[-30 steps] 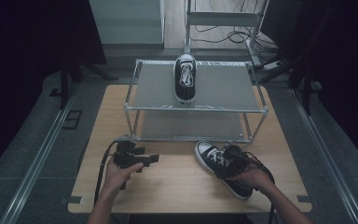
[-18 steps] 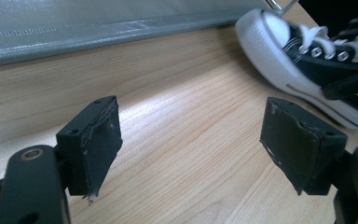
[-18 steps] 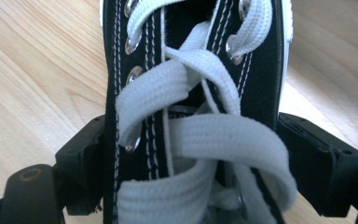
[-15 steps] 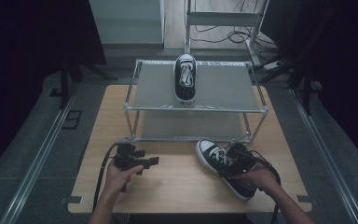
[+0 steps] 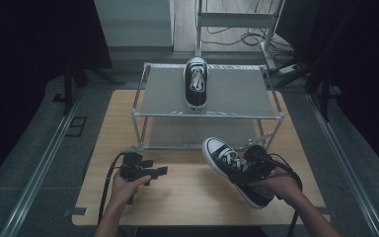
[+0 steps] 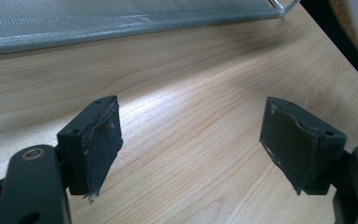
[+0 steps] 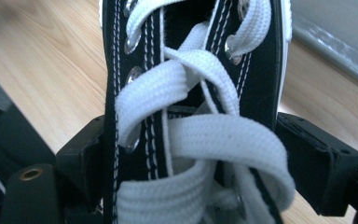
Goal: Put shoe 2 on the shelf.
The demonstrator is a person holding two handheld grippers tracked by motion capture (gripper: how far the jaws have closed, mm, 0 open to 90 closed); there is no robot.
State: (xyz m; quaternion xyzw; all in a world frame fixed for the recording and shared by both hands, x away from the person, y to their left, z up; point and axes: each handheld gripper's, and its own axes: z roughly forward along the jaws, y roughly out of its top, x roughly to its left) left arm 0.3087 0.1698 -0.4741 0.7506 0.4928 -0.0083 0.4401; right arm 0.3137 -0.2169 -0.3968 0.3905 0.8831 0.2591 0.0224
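Sneaker (image 5: 229, 165), black w/ white laces, sits lower right of centre in the high view. Its toe points to the upper left, toward the wire rack (image 5: 237, 94), and its heel is near the frame bottom. Right tongs (image 5: 256, 158) pinch it across the laced upper. In the right gripper view both pads press the sides of the sneaker (image 7: 191, 93). Right hand (image 5: 276, 185) comes in from the bottom right, forearm angled inward.

Left hand (image 5: 126, 185) is low at lower left, wrist straight. Left tongs (image 5: 160, 171) are level and point right over the wooden surface (image 5: 192, 197). They've just been closing. In the left gripper view the pads still stand apart w/ nothing between them.

A 2nd sneaker (image 5: 196, 84) sits on the rack's top shelf.
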